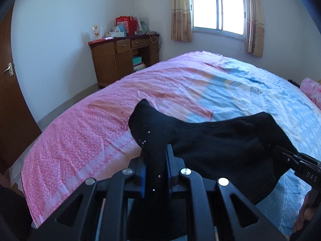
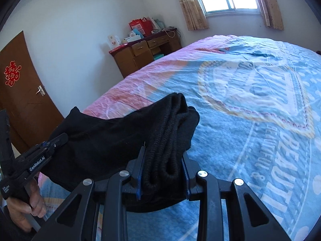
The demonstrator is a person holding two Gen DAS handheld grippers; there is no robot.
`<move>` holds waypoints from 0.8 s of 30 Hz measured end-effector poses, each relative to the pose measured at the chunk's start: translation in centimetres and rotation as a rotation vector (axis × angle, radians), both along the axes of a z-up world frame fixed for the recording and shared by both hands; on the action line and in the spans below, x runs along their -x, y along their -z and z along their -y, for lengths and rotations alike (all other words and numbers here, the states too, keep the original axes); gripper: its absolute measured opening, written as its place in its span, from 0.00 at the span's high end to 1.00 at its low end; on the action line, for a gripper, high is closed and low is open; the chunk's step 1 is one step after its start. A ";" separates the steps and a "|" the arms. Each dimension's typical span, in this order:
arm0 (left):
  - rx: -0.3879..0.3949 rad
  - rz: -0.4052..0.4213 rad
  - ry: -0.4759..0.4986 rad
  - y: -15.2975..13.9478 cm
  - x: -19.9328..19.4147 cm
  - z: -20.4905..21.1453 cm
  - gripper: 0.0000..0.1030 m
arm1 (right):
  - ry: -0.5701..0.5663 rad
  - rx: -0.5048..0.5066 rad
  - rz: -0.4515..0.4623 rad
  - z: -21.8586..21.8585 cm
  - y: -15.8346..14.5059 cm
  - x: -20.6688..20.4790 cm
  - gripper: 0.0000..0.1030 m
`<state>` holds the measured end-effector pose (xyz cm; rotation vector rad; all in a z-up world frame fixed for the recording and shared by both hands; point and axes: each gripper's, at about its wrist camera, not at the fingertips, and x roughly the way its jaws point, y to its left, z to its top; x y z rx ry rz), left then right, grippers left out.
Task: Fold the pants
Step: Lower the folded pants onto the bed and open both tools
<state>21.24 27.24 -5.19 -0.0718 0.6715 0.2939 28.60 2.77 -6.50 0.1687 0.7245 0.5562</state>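
A brown door (image 2: 22, 92) with a red paper ornament (image 2: 12, 76) stands at the far left. A wooden desk (image 1: 124, 58) piled with boxes sits in the room's corner past the bed's far left corner, and a curtained window (image 1: 218, 10) is right of it.

The black pants (image 1: 210, 140) hang in the air between the 2 grippers, above the bed (image 1: 90, 124) near its front edge.

The left gripper (image 1: 155, 156) has its jaws almost fully closed, pinching a thin part of the pants, with 1 corner of cloth sticking up past the fingertips. A hand (image 2: 26, 204) holds its handle.

The right gripper (image 2: 163, 158) has its jaws partly apart, clamped on a thick bundle of 3 or so folded layers with ribbed edges. The cloth sags slightly between the 2 grips over the bed's pink-and-blue cover.
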 end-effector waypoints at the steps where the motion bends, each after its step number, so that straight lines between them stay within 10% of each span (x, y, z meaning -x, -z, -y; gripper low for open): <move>1: 0.004 -0.012 -0.004 0.3 -0.1 -0.1 0.85 | 0.001 0.003 -0.005 0.1 0.4 -0.1 0.69; 15: -0.089 -0.146 -0.017 1.5 -1.8 1.1 0.81 | 0.036 0.015 -0.061 -0.3 1.7 -1.3 0.68; 18: -0.097 -0.164 -0.043 1.7 -1.7 0.9 0.68 | 0.050 -0.006 -0.090 0.2 2.1 -1.6 0.61; 21: -0.109 -0.172 -0.106 1.6 -1.3 0.1 0.26 | 0.093 -0.011 -0.153 0.8 2.8 -2.2 0.31; 24: -0.036 -0.173 -0.102 1.8 -0.5 -1.3 0.18 | 0.087 -0.062 -0.167 1.6 2.9 -2.2 0.31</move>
